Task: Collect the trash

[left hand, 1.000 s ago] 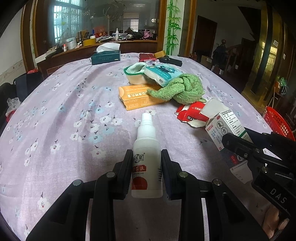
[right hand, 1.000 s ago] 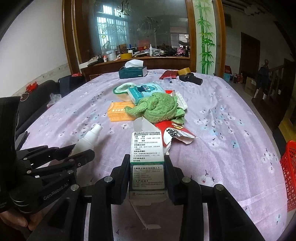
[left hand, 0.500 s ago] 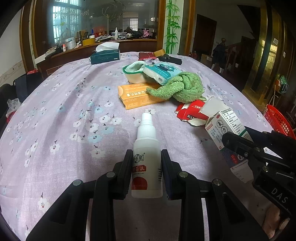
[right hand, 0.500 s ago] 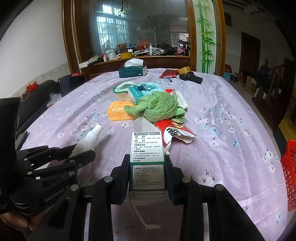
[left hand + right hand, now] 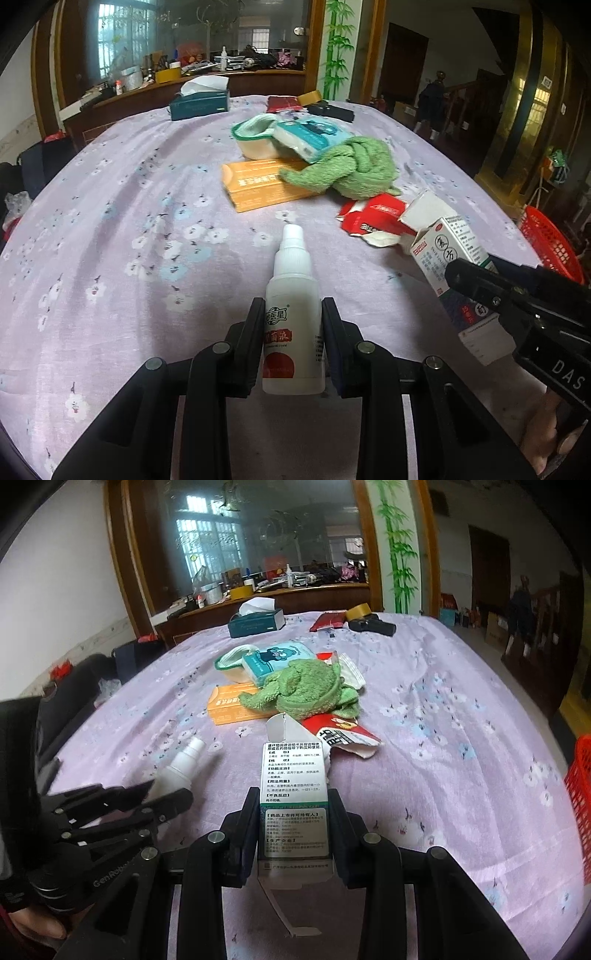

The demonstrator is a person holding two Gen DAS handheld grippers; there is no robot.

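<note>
— Looking at the left wrist view first: where does the spray bottle [image 5: 293, 325] sit?

— Low in the centre of the frame, upright between the two fingers of the left tongs [image 5: 293, 339]. Both pads press its labelled sides, so the tongs are narrow and clamped on it, with the white nozzle rising above the fingertips.

— And the medicine box [image 5: 295, 805]?

— In the right wrist view it stands at bottom centre, squeezed between the fingers of the right tongs [image 5: 293, 827], its top flap open. The tongs are part-way closed, held apart only by the box's width.

— What lies beyond them?

— On the desk [image 5: 110, 229], covered in purple flowered cloth, a torn red packet [image 5: 369, 221] lies just past the box, right of centre. Farther up sit a green towel [image 5: 351, 170], an orange box [image 5: 258, 184] partly under it, and a tissue pack [image 5: 310, 136]. A teal tissue box [image 5: 197, 105] is at the far edge, upper left, and a red basket [image 5: 550, 243] shows at the right edge.
</note>
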